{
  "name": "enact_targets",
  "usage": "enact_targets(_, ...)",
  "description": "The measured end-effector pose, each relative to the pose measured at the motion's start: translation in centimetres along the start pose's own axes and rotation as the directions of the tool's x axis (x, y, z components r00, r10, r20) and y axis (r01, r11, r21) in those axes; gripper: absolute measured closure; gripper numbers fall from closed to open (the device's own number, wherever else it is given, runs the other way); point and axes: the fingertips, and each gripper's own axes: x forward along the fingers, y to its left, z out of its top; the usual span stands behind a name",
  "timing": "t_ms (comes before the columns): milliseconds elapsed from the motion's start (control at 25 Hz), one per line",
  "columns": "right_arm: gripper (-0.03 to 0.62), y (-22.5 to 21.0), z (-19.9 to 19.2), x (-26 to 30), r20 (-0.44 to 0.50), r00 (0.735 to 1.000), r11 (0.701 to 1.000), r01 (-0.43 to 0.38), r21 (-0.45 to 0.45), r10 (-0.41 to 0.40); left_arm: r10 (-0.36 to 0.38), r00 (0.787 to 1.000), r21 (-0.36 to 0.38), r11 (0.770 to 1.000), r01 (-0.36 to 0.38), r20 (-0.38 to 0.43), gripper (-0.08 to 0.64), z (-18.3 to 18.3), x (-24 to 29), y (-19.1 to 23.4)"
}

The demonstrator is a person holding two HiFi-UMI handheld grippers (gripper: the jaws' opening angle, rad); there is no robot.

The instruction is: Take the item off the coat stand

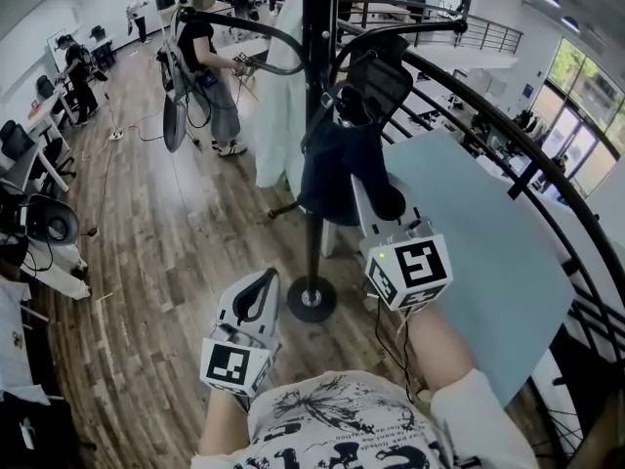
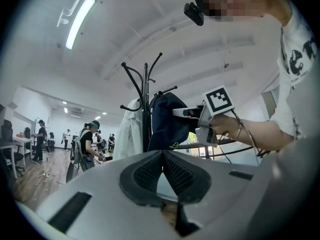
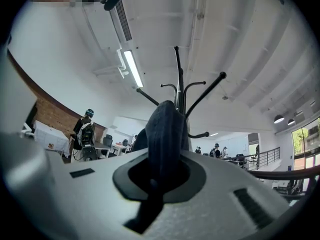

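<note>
On the black coat stand (image 1: 312, 213) straight ahead of you hangs a dark navy garment (image 1: 332, 179), draped from a curved hook near the top of the pole. It is soft cloth that falls in loose, heavy folds.

Your right tool (image 1: 359, 186) is raised to it and clenched on a fold of the navy cloth. In the right gripper view the fabric rises as a thick rounded ridge from between the closed jaws toward the hooks.

Your left tool (image 1: 262, 283) is held low in front of your body, well apart from both garments. Its dark ribbed pads are pressed together with nothing between them.

Beside the navy garment, on the other side of the pole, hangs a long, smooth white garment (image 1: 279, 115).

The stand is a slim dark tube. Its thin hooks curve upward and end in small knobs, and its round flat base (image 1: 311, 303) rests on a wood plank floor (image 1: 166, 262).

To your right lies a pale blue flat panel (image 1: 488, 252), with a curved black railing (image 1: 527, 154) beyond it. Farther back in the room, a person in a black shirt (image 1: 203, 52) stands near some desks.
</note>
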Motion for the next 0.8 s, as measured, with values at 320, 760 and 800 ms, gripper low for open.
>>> enact_targets(320, 0.591, 1.9, -0.5, -3.5, 0.001, 1.0, 0.996, -0.022, -0.086, 0.022, -0.012, 1.0, 0.01, 1.0, 0.012, -0.002, 0.555, 0.2, -0.5, -0.4)
enact_targets(760, 0.589, 2.5, -9.3, -8.5, -0.166, 0.986, 0.998, -0.007, 0.067, 0.018, 0.055, 0.998, 0.017, 0.998, -0.055, 0.001, 0.555, 0.8, -1.7, 1.4)
enact_targets(800, 0.589, 2.7, -10.0, -9.0, -0.176, 0.984, 0.997, -0.002, 0.076, 0.015, 0.059, 0.998, 0.018, 0.998, -0.059, 0.0, 0.555, 0.8, -1.8, 1.5)
